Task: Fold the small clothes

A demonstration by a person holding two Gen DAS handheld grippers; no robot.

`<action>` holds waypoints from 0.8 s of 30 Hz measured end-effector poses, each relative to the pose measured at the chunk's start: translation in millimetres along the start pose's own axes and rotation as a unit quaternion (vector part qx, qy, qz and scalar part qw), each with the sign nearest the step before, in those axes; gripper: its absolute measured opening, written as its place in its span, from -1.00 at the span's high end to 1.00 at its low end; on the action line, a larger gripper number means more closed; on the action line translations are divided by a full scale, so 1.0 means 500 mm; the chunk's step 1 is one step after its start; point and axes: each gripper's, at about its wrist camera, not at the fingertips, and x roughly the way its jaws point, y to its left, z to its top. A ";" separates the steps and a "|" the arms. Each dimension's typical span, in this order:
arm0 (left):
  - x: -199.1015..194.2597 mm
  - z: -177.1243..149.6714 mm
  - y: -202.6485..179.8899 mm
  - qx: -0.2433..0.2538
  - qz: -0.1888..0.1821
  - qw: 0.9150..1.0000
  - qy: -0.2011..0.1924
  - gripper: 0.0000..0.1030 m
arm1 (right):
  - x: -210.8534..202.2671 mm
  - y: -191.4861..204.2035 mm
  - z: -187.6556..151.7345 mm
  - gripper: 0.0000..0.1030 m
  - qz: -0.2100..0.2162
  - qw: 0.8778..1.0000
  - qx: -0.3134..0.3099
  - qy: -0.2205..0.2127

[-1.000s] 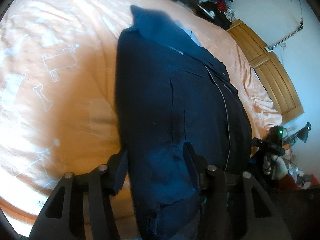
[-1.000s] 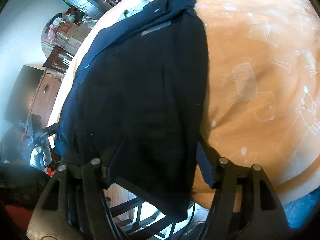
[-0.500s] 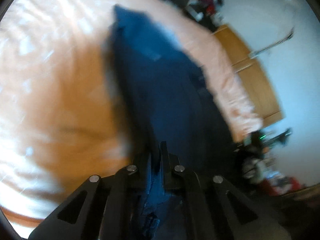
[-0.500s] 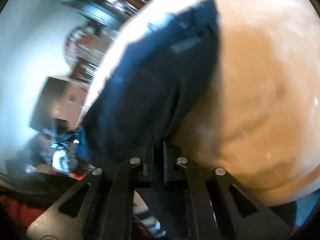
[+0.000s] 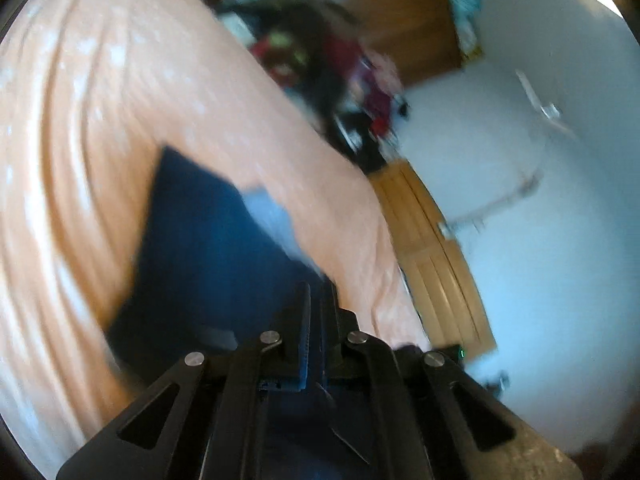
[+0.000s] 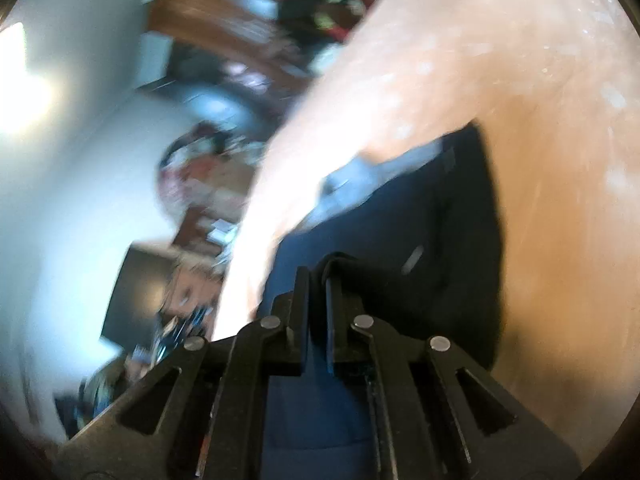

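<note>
Both the left tongs [image 5: 316, 300] and right tongs [image 6: 318, 280] are clamping the navy garment's [image 5: 208, 240] near hem, lying on the bed [image 5: 80, 120] toward 12 o'clock; the fold is looking only begun.

jaws closed on garment [image 5: 208, 248], hem lifted

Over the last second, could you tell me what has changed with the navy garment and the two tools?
Both tools closed on the navy garment: the left tool and right tool, open around its near hem a second ago, now pinch it and are carrying that hem forward toward the collar end. The views have swung up and blurred. The collar end remains lying on the peach bedspread.
</note>
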 end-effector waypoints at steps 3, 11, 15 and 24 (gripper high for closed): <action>0.081 0.028 0.063 -0.010 0.078 0.996 0.037 0.99 | 0.114 -0.099 0.073 0.74 -0.066 0.995 0.062 0.052; 0.019 -0.145 -0.001 0.114 0.129 0.975 0.143 0.26 | 0.061 -0.137 -0.015 -0.02 -0.097 0.993 0.028 0.066; -0.049 -0.295 -0.026 0.159 0.140 0.962 0.172 0.24 | -0.013 -0.137 -0.068 -0.10 -0.089 0.995 0.029 0.039; -0.062 -0.554 -0.086 0.488 0.278 0.803 0.198 0.24 | -0.098 -0.150 -0.236 -0.20 -0.096 0.992 0.071 0.034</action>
